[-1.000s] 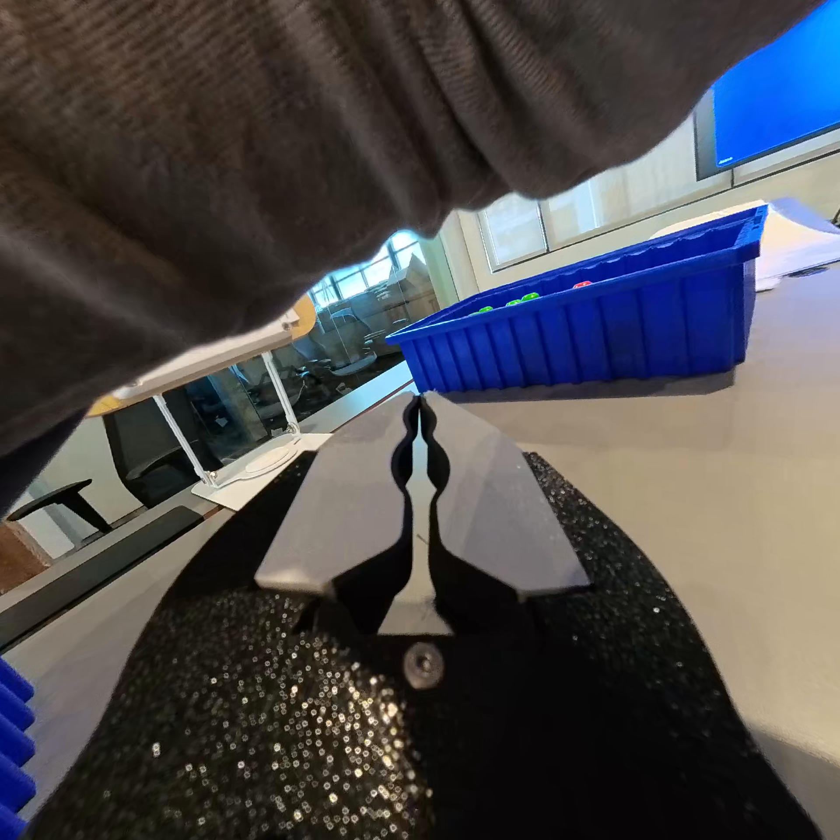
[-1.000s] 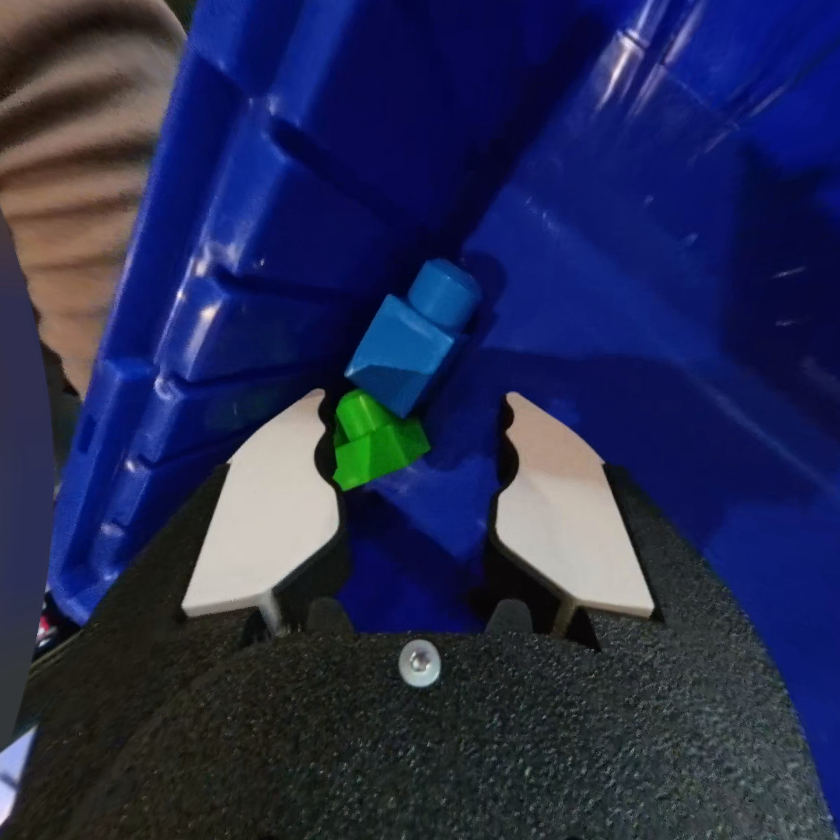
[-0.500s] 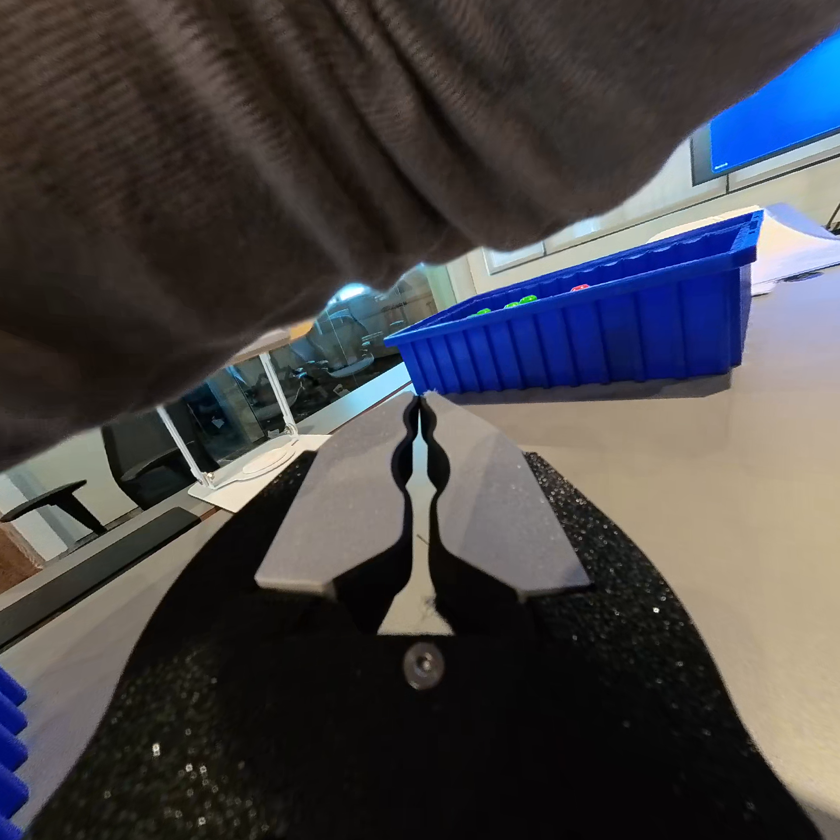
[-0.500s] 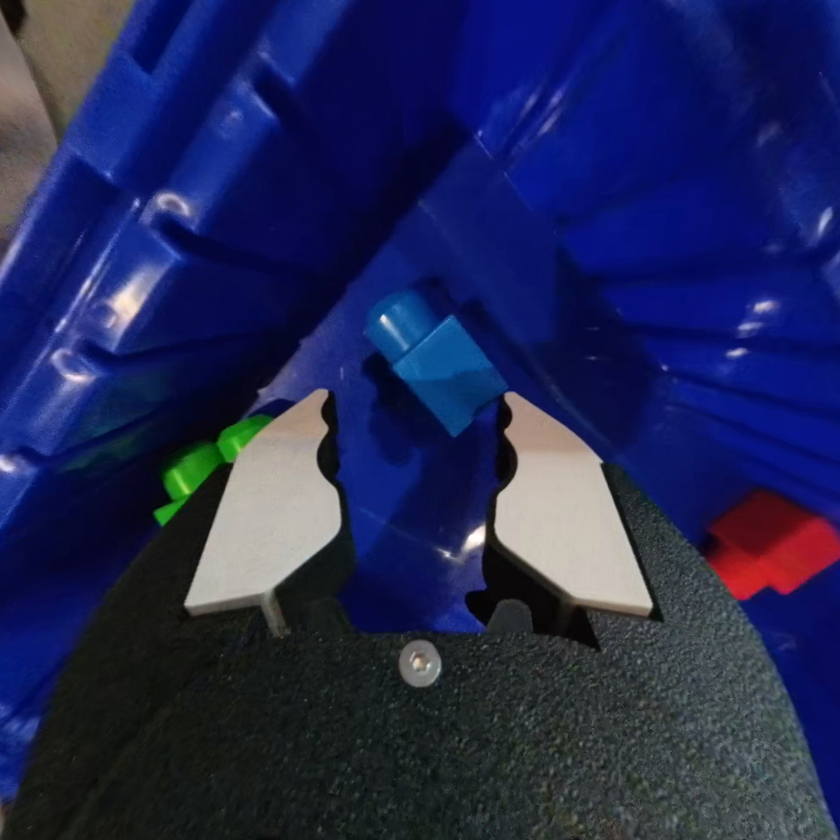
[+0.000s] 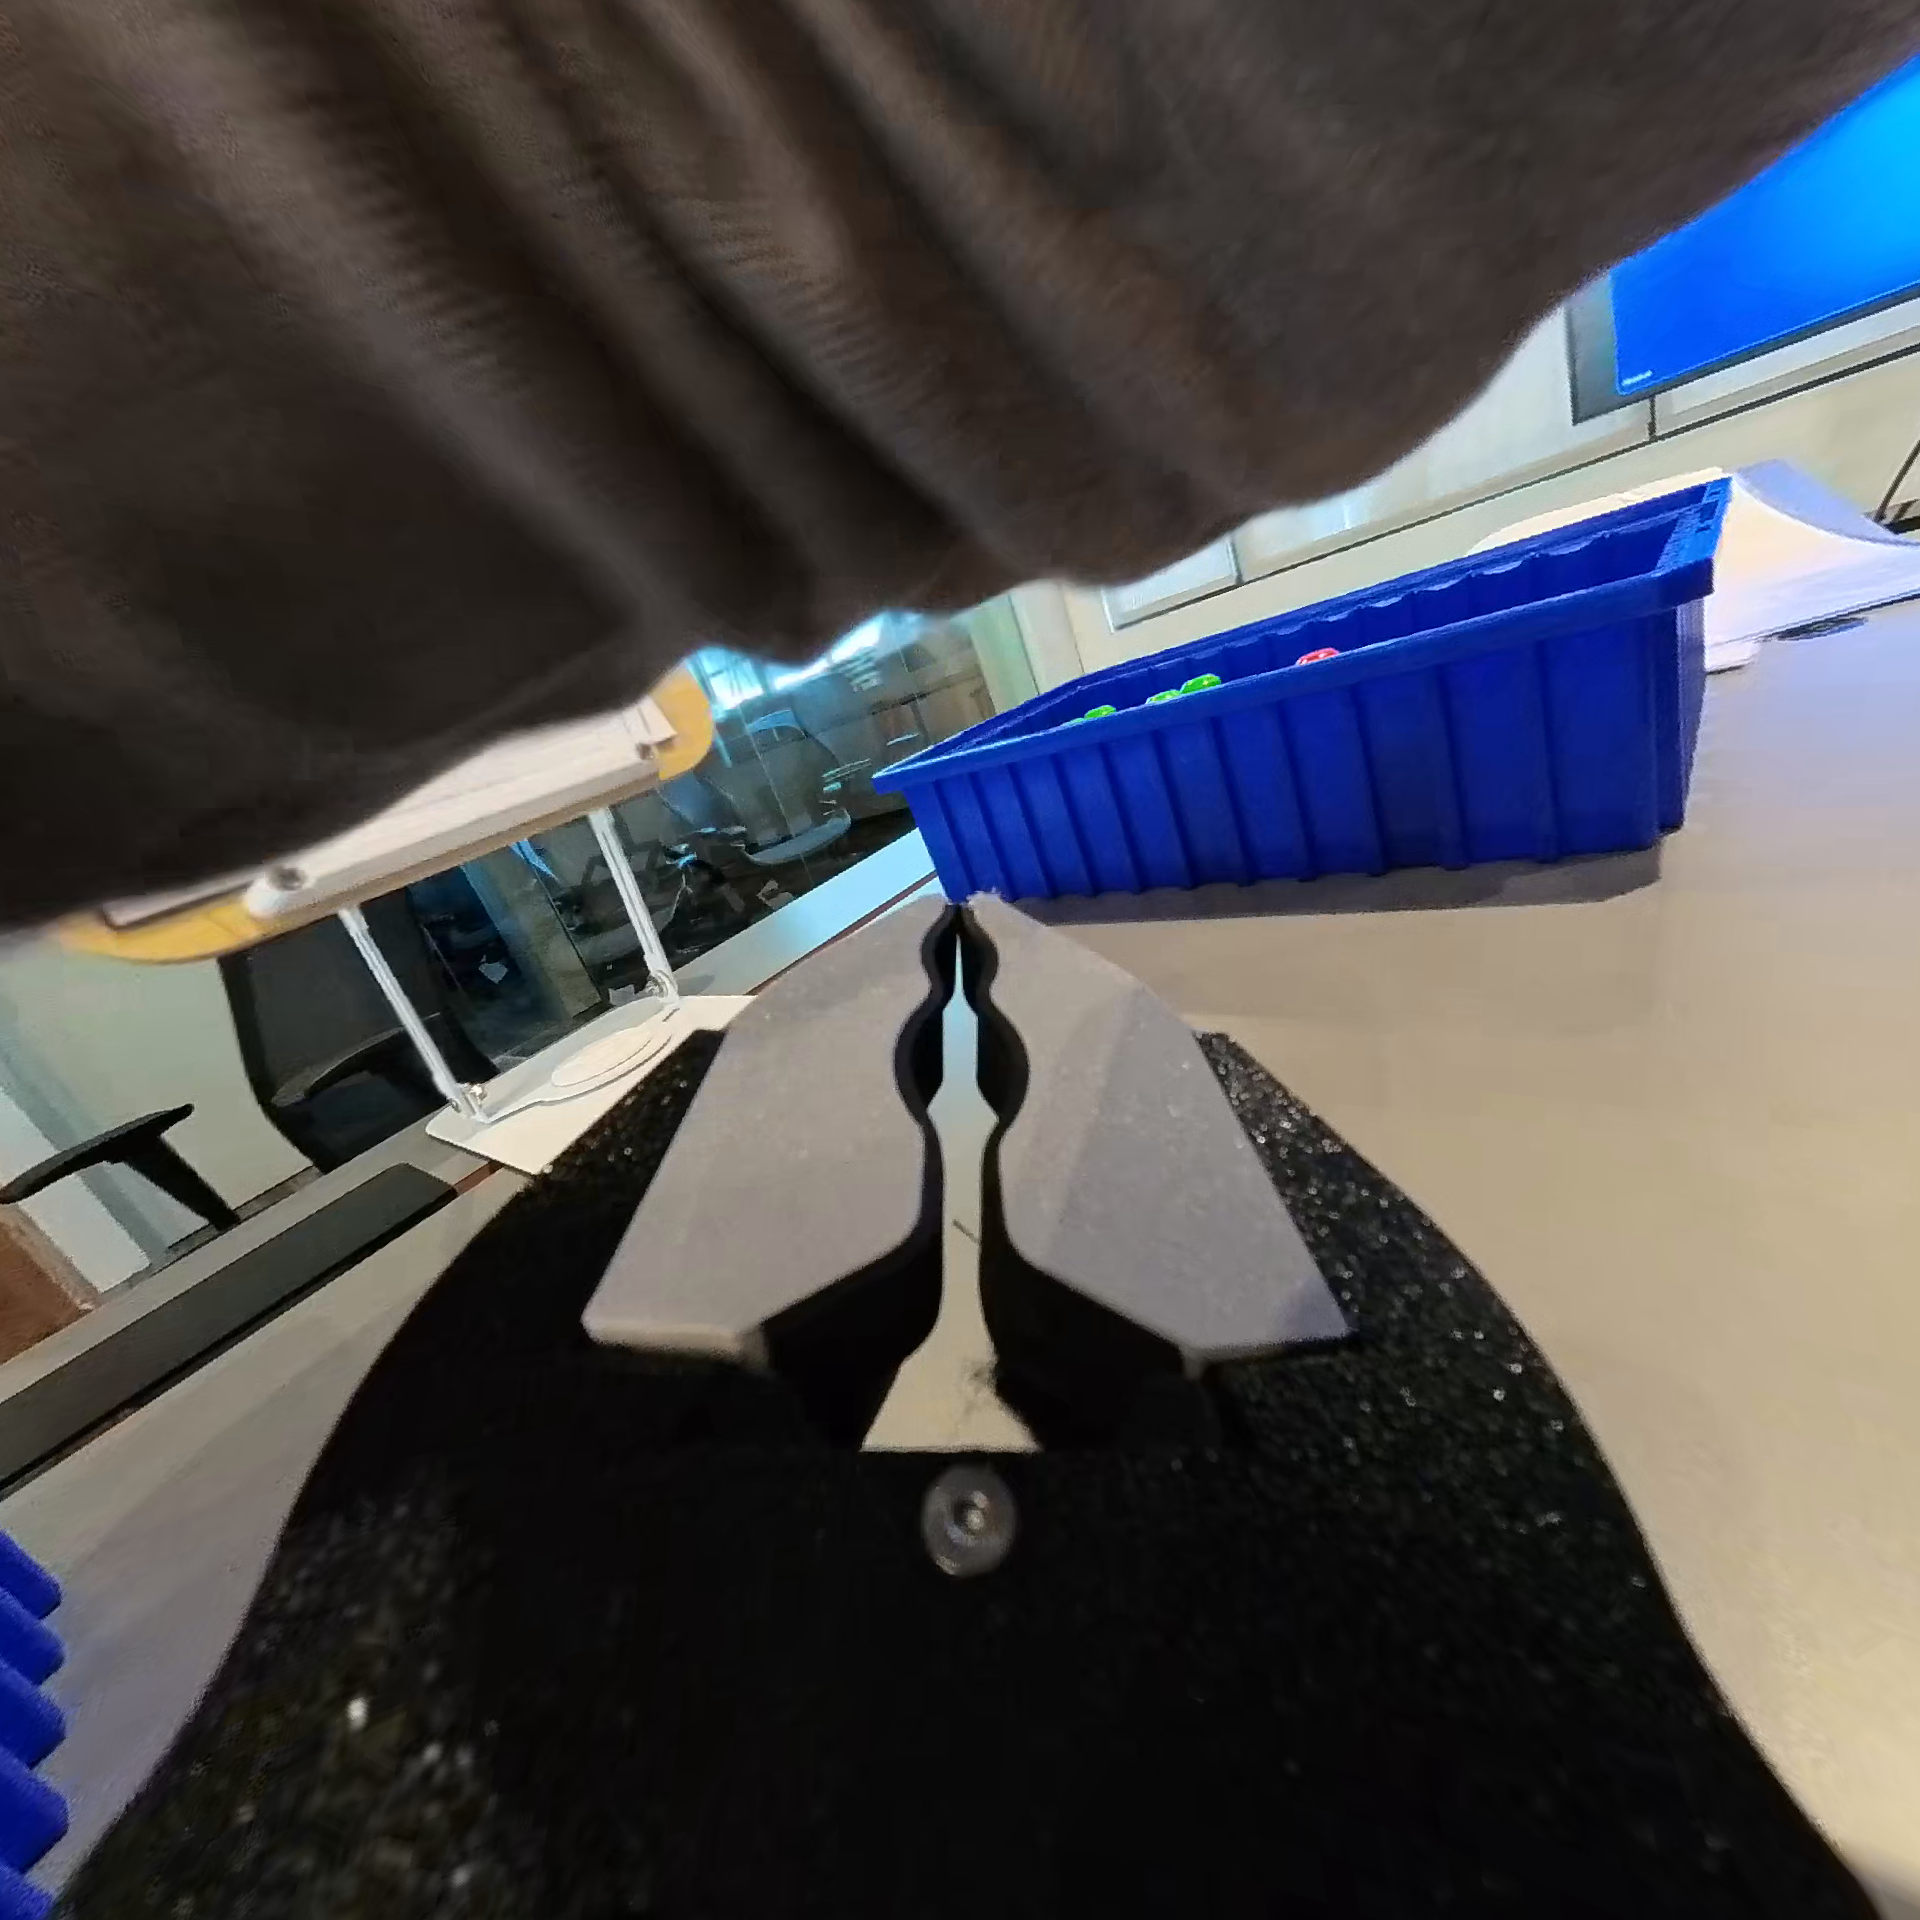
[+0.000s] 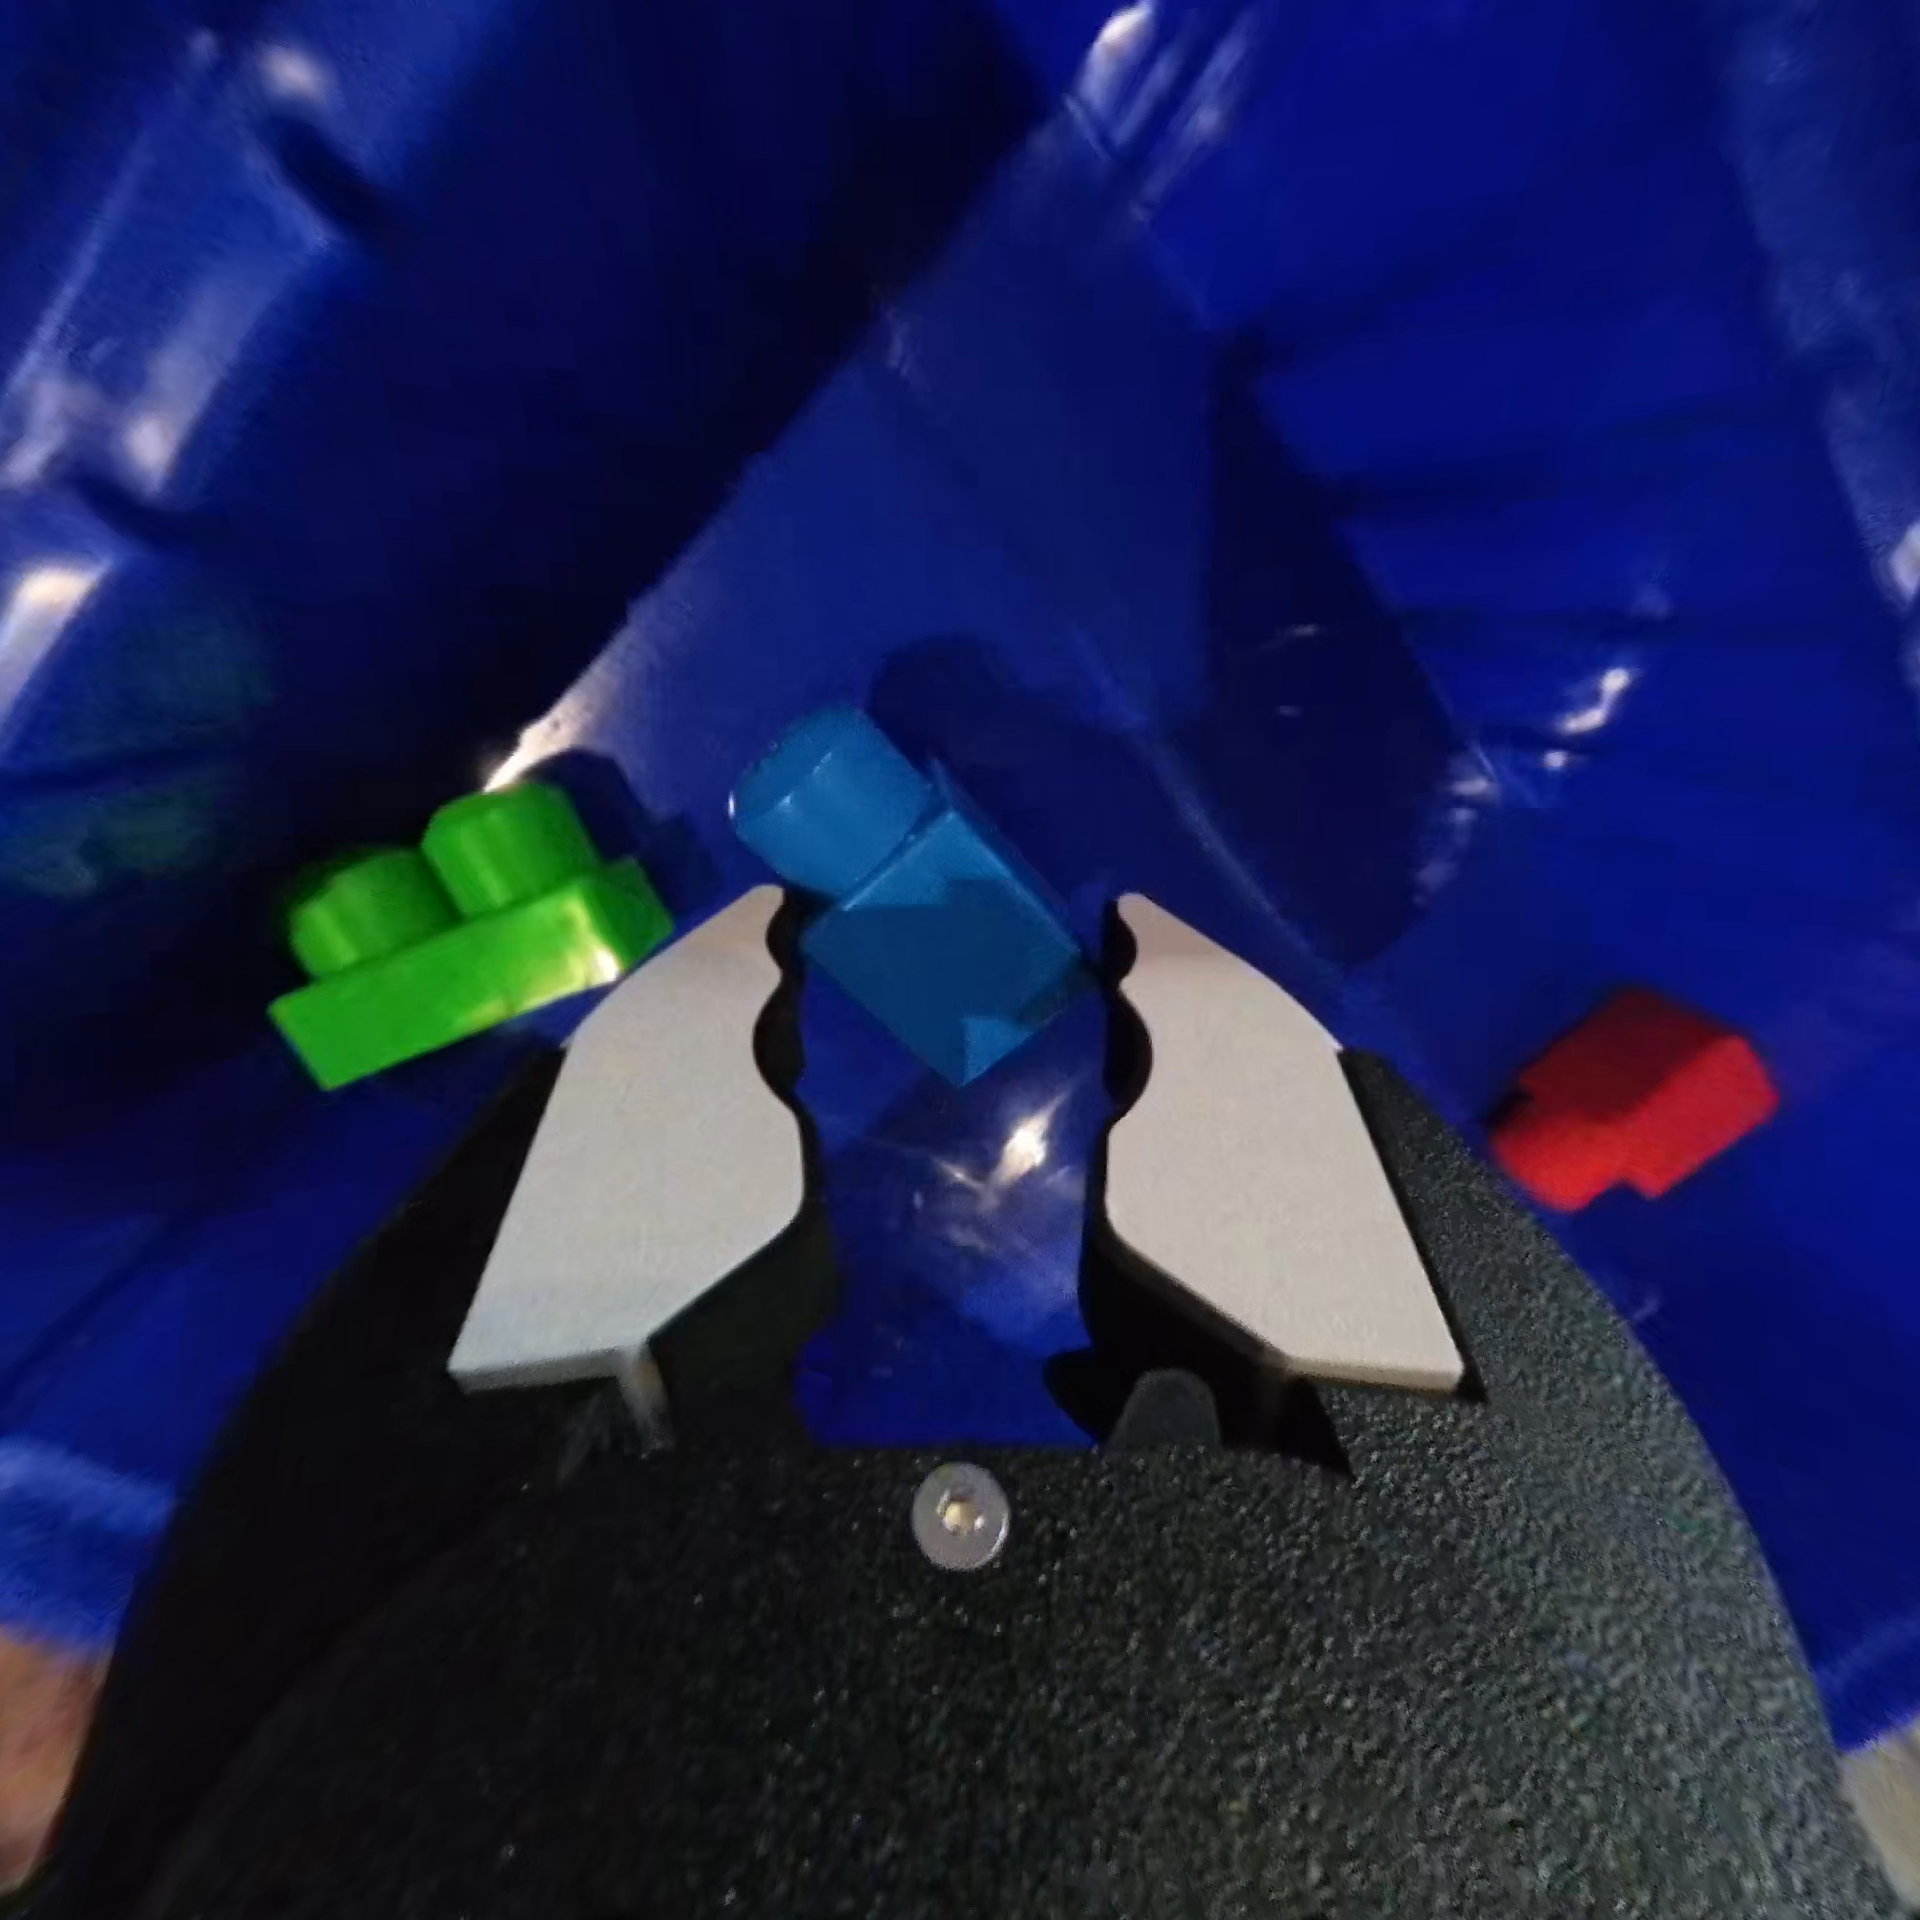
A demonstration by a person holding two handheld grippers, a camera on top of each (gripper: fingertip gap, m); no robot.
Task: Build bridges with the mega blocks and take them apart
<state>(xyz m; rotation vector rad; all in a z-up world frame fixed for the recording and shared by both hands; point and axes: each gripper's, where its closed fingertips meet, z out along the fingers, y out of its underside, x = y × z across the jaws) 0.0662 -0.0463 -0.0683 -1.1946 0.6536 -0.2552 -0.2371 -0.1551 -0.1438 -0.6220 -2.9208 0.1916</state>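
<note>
In the right wrist view my right gripper reaches down into a blue bin. A blue one-stud block lies tilted on the bin floor between my two fingertips. The pads stand close on either side of it, and I see no firm press on both sides. A green two-stud block lies to the left and a red block to the right. In the left wrist view my left gripper is shut with nothing between its pads, low over the grey table.
A second blue bin with green and red blocks stands on the table ahead of the left gripper. A dark sleeve fills the top of that view. A ribbed blue bin wall shows at the lower left edge. My right fingertips sit around 30 centimeters from my left ones. To the green two-stud block: right tips about 6 centimeters, left tips about 25 centimeters.
My right gripper swung from the green block to the blue one, moved forward around it, and its jaws narrowed. The left gripper stayed shut and nearly still; the sleeve above it shifted.
</note>
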